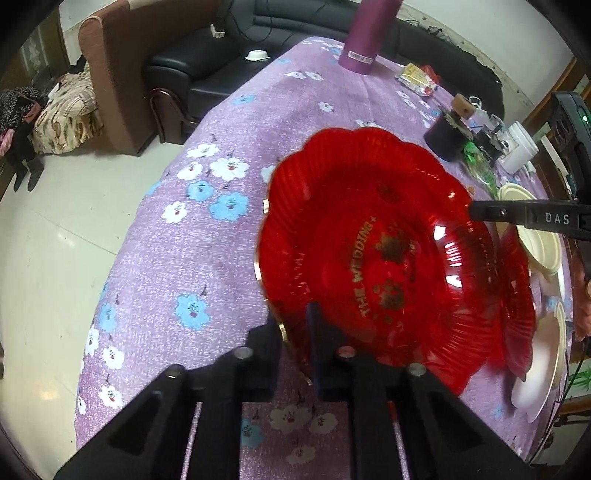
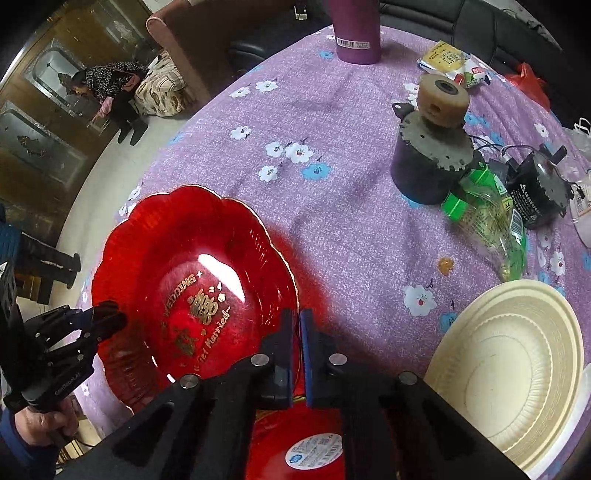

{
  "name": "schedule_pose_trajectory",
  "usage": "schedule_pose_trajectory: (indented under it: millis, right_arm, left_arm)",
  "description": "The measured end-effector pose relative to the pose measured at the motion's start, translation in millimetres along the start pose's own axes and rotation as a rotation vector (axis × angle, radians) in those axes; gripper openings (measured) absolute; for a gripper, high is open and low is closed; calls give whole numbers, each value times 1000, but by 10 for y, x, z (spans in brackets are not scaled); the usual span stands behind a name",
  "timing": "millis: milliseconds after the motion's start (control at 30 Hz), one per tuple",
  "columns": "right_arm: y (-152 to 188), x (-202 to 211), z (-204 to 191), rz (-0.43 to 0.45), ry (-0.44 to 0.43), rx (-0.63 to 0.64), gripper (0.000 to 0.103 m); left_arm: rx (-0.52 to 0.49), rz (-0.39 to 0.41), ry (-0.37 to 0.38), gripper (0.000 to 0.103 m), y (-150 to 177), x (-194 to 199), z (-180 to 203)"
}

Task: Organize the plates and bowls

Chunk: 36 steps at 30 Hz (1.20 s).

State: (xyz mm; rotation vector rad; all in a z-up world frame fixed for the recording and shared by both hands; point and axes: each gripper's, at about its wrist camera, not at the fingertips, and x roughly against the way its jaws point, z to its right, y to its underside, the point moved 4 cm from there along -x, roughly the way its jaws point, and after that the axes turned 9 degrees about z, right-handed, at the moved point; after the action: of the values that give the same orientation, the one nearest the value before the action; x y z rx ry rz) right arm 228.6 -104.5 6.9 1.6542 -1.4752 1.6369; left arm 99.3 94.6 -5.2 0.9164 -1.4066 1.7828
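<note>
We are pinching the red plate (image 1: 373, 258) with both the left gripper (image 1: 295, 332) and right gripper (image 2: 295, 332). It is hovering over the purple floral tablecloth (image 1: 184, 258); a brown sofa (image 1: 118, 74) is standing behind.

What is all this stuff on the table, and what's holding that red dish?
Red plates: two; the lettered one held up, the second below it.
Cream bowl: one visible, right side of table.
White plate: one, under the cream bowl.
Purple bottle: one, far edge.
Dark motor parts: two, right of centre.
Green plastic bottle: one, lying beside them.
Snack packets: far right.
Tablecloth: purple, flowered.
Left hand-held gripper: black, clamped on the lettered plate's rim.
Right hand-held gripper: black, pinching the opposite rim.
</note>
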Motion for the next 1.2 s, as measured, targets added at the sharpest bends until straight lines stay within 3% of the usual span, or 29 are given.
schedule_pose_trajectory:
  millis: [433, 700, 933, 1200]
  right_arm:
    - [72, 84, -166, 25, -41, -37, 4]
    - [73, 104, -480, 43, -91, -34, 4]
    - [221, 141, -774, 31, -134, -26, 5]
    - [744, 300, -1011, 4, -172, -26, 5]
  left_arm:
    - [12, 38, -45, 12, -67, 206, -233]
    - [36, 64, -80, 12, -37, 408, -484]
    - [38, 56, -94, 14, 250, 626, -652]
    - [35, 34, -87, 14, 781, 840, -675]
